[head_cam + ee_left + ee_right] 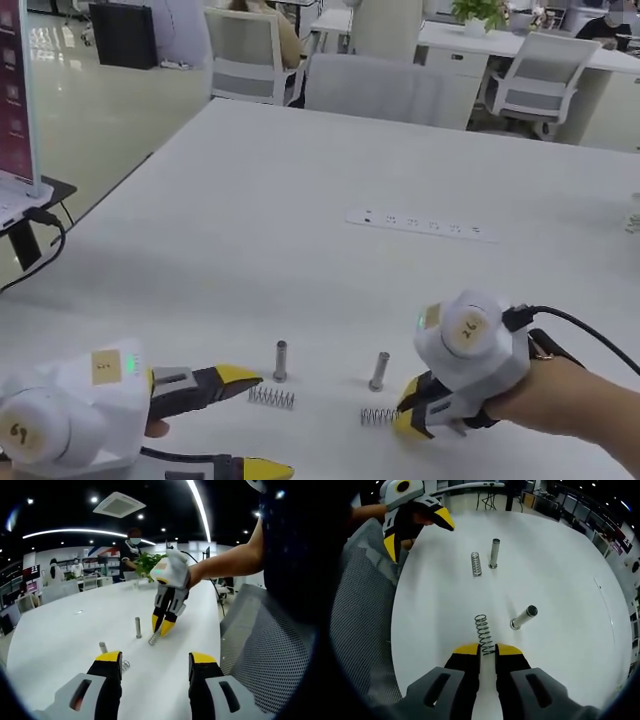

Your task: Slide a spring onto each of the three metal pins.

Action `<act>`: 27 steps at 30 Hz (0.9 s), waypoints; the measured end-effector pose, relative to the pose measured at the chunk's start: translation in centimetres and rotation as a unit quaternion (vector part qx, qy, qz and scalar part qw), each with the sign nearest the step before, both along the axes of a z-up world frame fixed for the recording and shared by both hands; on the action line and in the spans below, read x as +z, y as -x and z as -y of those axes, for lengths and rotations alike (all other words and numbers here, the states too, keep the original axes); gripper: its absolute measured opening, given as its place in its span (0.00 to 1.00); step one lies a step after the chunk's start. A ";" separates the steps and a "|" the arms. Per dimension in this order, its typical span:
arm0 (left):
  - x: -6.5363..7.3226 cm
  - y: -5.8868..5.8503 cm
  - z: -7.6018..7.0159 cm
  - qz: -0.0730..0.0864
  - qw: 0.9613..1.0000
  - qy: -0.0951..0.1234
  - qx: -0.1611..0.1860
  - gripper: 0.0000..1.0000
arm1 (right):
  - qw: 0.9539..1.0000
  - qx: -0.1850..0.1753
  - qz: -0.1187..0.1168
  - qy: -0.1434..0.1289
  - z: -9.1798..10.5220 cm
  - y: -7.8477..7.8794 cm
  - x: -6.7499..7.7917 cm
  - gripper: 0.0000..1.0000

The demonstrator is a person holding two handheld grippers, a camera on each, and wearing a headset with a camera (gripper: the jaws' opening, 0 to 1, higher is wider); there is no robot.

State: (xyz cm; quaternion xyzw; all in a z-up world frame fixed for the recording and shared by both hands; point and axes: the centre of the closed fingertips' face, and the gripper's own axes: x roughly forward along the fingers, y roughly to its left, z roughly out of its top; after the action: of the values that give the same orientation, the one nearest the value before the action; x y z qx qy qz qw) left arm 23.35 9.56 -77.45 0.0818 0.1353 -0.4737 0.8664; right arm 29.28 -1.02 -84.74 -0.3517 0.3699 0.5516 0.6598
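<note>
While the right tongs stand narrowed to a slim gap, their yellow tips pinch the near end of a small coiled steel spring, whose length lies flat on the white table. That spring rests just beside the right-hand short grey metal pin, on the person's side of it and slightly to its left (the pin itself stands upright on its base, bare). Left of that pin, and near it, stands the left-hand short grey metal pin, likewise upright and bare. A second coiled steel spring lies flat to the left of the right-hand pin, just in front of its neighbour and apart from it. Farther left again are the left tongs, jaws spread wide and holding nothing, one yellow tip just beside the second spring. Well beyond the right-hand pin, a flat white power strip lies on the table, and past the table's far edge stand white office chairs.
</note>
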 end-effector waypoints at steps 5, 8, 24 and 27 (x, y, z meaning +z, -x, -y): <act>-0.1 0.1 0.6 -0.002 1.000 -0.001 -0.013 0.44 | 1.000 0.001 -0.003 -0.003 -0.1 0.4 0.4 0.09; 0.0 0.0 0.8 -0.001 1.000 0.001 -0.017 0.43 | 1.000 0.005 -0.005 -0.008 -0.5 0.9 0.9 0.08; 0.2 0.0 1.8 -0.006 0.999 0.011 -0.041 0.35 | 0.999 0.033 -0.004 -0.033 -2.0 3.1 4.1 0.08; 0.2 0.0 2.0 -0.005 0.999 0.008 -0.049 0.34 | 0.999 0.041 -0.003 -0.034 -2.3 3.5 4.6 0.08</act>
State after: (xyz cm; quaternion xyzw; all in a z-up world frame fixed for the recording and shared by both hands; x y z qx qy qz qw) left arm 23.35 7.53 -77.24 0.0794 0.1318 -0.5170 0.8420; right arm 25.81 1.27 -80.11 -0.3423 0.3379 0.5917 0.6469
